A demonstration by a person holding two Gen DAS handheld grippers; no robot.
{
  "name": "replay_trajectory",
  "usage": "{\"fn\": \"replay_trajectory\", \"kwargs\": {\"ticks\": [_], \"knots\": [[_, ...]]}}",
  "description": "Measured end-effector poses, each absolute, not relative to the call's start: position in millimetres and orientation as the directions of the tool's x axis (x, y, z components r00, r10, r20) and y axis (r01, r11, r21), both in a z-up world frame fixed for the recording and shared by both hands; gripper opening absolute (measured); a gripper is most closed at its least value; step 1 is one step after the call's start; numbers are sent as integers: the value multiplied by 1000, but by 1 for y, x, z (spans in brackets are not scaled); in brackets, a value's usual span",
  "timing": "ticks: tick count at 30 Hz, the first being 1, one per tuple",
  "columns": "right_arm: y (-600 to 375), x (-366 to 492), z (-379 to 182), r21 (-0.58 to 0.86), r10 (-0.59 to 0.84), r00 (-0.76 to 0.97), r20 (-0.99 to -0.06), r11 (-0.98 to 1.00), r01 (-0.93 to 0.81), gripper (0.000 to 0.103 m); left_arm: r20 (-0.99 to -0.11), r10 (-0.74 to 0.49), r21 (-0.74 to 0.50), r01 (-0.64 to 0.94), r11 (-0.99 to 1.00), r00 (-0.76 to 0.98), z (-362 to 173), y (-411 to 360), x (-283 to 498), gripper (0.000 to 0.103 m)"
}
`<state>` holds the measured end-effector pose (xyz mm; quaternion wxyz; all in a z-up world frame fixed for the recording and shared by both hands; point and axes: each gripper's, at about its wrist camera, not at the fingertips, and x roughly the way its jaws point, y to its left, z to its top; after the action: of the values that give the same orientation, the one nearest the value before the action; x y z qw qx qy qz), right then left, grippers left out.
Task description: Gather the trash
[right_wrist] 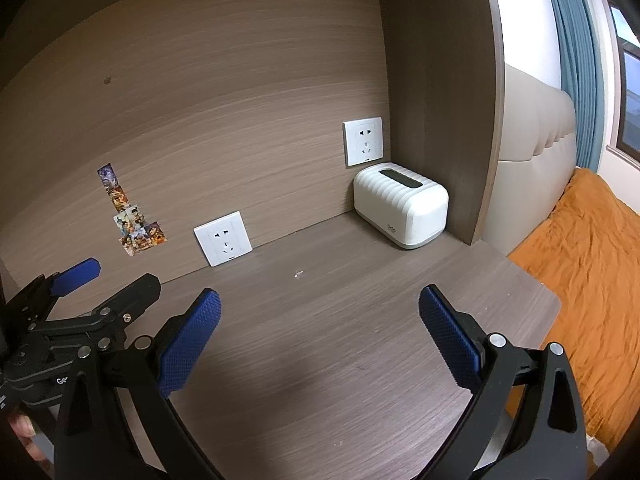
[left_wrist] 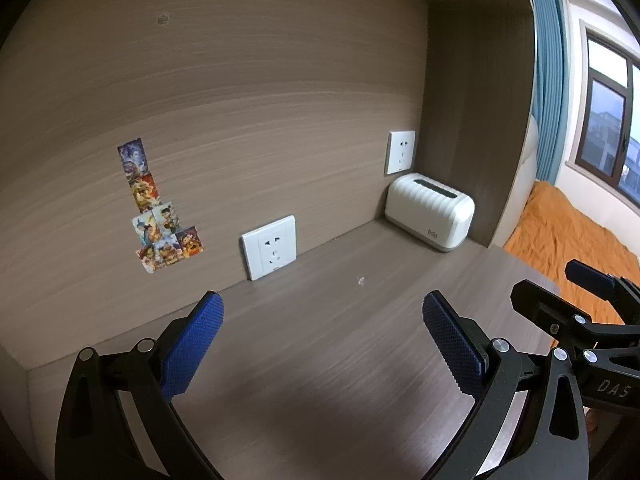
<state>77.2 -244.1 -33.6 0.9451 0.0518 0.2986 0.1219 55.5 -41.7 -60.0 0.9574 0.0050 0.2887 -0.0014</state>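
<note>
A tiny white scrap (left_wrist: 361, 280) lies on the brown wooden desk (left_wrist: 320, 360), ahead of both grippers; it also shows in the right wrist view (right_wrist: 298, 274). My left gripper (left_wrist: 322, 308) is open and empty above the desk, short of the scrap. My right gripper (right_wrist: 319, 302) is open and empty too, beside the left one. The right gripper's fingers (left_wrist: 588, 274) show at the right edge of the left wrist view. The left gripper's fingers (right_wrist: 78, 272) show at the left of the right wrist view.
A white ribbed tissue box (right_wrist: 400, 210) stands in the desk's back right corner against a side panel (right_wrist: 440, 100). Two white sockets (right_wrist: 223, 239) (right_wrist: 363, 141) and stickers (right_wrist: 132, 224) are on the back panel. A bed with an orange cover (right_wrist: 580, 248) lies right of the desk.
</note>
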Motion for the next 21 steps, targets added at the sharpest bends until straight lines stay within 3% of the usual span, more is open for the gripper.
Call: {"fn": "replay_trajectory", "kwargs": {"ticks": [21], "knots": [[-248,84,-36,180,251,792,-557,967,-180,99,-547,5,32,14,999,837,-62,-45,66,98]]}}
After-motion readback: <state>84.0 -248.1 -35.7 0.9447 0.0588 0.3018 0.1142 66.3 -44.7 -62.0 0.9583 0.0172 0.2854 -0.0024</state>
